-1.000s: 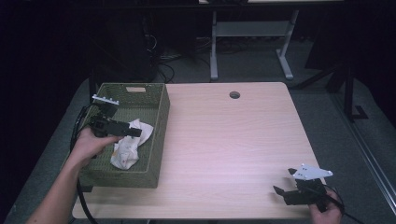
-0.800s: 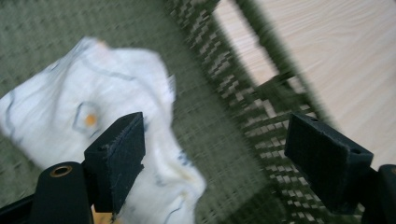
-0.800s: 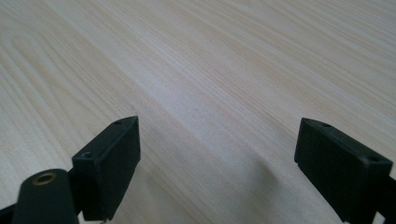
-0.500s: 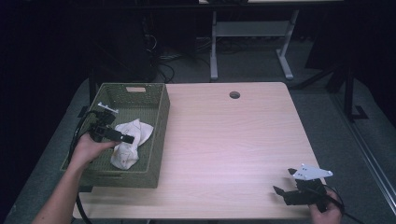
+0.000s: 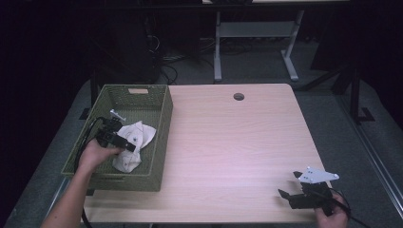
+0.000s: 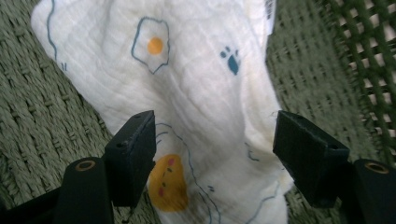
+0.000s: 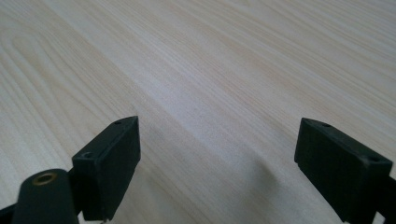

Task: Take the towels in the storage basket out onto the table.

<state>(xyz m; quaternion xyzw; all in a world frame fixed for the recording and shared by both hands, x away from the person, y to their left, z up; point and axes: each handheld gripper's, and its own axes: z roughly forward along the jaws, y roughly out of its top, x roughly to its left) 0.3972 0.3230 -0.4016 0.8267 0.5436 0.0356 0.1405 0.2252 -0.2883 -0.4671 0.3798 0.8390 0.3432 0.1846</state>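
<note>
Far left, inside green woven basket [image 5: 159,137]: left gripper [image 6: 212,147], jaws wide apart, poised over crumpled white printed cloth [image 6: 187,102], seemingly not touching. Near right corner of wooden table [image 5: 237,137]: right gripper [image 7: 231,163], jaws spread, holding nothing.

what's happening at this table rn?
A person works with tongs in each hand. The left tongs are down inside the green woven basket at the table's left edge, jaws open on either side of a crumpled white cloth printed with fried eggs and paw marks; nothing is gripped yet. The right tongs sit open and empty over the bare wooden table near its front right corner.
</note>
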